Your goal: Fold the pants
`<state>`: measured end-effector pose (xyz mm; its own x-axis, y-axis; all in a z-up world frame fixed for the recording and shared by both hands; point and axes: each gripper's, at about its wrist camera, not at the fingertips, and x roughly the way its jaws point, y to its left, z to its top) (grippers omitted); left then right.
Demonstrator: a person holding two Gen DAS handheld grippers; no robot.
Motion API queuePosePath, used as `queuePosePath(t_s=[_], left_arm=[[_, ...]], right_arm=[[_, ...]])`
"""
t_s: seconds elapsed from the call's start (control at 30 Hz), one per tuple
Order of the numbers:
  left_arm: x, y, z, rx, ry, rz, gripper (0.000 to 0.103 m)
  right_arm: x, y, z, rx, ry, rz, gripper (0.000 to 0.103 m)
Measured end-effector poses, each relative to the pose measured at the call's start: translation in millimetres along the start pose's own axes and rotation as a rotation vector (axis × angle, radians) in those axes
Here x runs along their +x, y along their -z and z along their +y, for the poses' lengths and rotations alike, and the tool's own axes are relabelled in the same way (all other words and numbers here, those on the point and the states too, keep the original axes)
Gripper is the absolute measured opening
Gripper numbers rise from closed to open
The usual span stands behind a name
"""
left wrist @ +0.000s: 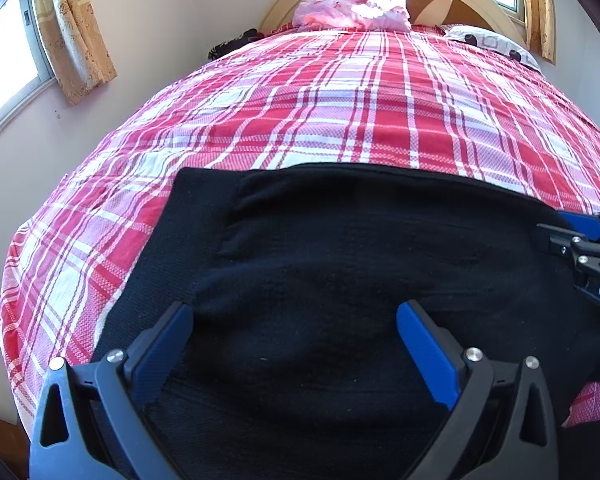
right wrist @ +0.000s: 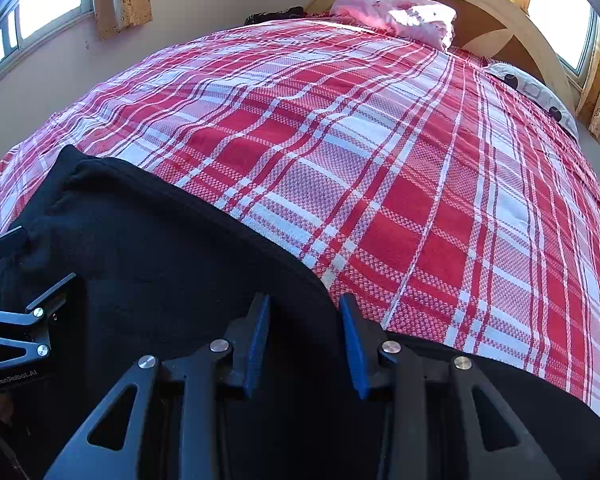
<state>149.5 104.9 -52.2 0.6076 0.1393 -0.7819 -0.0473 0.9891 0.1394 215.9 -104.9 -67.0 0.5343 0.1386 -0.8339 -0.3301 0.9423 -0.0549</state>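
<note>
Black pants (left wrist: pixel 340 248) lie flat on the plaid bed cover (left wrist: pixel 340 112), filling the lower half of both frames. Left gripper (left wrist: pixel 294 320) jaws spread wide, dark fabric beneath and between them, no pinch. Right gripper (right wrist: pixel 305 312) jaws narrowed but still apart, at the pants' far edge at lower center; fabric sits in the gap, pads not visibly pressing.
</note>
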Motion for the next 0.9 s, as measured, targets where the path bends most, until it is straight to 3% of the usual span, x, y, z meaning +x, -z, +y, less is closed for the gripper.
queuePosePath(t_s=[0.17, 0.27, 0.37, 0.4, 0.57, 0.7, 0.9], left_arm=[[1, 0, 1, -0.003, 0.006, 0.003, 0.103], [1, -1, 2, -0.006, 0.009, 0.004, 0.103], [3, -1, 3, -0.016, 0.02, 0.008, 0.103], [3, -1, 3, -0.017, 0.021, 0.008, 0.103], [3, 0, 6, -0.03, 0.042, 0.009, 0.103], [1, 0, 9, -0.035, 0.062, 0.005, 0.103], [-19, 7, 33, -0.043, 0.083, -0.002, 0.103]], right_arm=[[-3, -8, -13, 0.061, -0.029, -0.004, 0.038], [5, -19, -21, 0.066, -0.057, 0.043, 0.056], [15, -20, -21, 0.015, -0.071, 0.05, 0.06], [15, -18, -23, 0.024, -0.084, 0.049, 0.058], [6, -14, -13, 0.001, -0.135, 0.06, 0.009], [-14, -6, -3, -0.012, -0.126, 0.046, 0.005], [-76, 17, 10, 0.009, -0.162, -0.08, 0.005]])
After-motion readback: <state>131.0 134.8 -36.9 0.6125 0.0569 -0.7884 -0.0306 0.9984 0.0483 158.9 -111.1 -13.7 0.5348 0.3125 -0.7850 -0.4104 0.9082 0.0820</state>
